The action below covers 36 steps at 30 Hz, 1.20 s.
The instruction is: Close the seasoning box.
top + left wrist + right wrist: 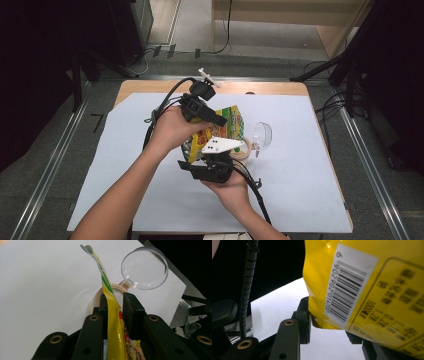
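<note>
Gripping the yellow packet (226, 127) from both ends, left fingers (113, 305) and right fingers (329, 322) hold it above the jar (110, 291) at frame centre.

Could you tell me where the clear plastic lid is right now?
In the high view, the clear lid stands open on the white sheet, right of centre, hinged to a beige jar just right of the yellow packet.
</note>
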Each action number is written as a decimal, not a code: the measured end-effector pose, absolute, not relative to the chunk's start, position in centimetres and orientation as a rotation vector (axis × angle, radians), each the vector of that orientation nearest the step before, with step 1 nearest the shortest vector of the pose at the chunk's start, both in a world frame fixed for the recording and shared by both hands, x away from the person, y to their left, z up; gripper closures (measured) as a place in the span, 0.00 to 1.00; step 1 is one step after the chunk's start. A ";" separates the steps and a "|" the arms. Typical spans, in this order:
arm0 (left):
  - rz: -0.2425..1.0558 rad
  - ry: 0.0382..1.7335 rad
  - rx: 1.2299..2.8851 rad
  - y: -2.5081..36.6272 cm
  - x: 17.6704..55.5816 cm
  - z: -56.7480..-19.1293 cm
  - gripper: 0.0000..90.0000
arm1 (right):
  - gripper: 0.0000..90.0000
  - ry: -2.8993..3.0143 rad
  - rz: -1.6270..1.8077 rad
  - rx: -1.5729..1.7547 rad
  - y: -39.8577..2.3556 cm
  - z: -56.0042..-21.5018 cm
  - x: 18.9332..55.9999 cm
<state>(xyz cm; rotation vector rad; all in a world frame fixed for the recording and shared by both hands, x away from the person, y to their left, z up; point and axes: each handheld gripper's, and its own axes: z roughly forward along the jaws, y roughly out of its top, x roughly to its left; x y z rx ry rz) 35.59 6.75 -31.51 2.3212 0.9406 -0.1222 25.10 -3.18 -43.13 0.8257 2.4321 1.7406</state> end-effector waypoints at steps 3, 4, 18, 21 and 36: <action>-0.124 0.943 2.322 6.7 35.6 -31.6 0.87 | 0.70 2.438 1.733 0.828 -3.1 -43.3 25.2; -0.124 0.943 2.320 6.7 35.6 -31.6 0.87 | 0.70 2.437 1.733 0.826 -3.1 -43.3 25.2; -0.117 0.939 2.319 6.5 35.6 -31.3 0.87 | 0.70 2.424 1.744 0.825 -3.2 -43.1 25.1; -0.117 0.937 2.327 6.5 35.6 -31.3 0.87 | 0.70 2.425 1.747 0.825 -3.2 -43.1 25.1; -0.114 0.931 2.324 6.4 35.5 -31.1 0.87 | 0.70 2.419 1.752 0.830 -3.3 -43.1 25.1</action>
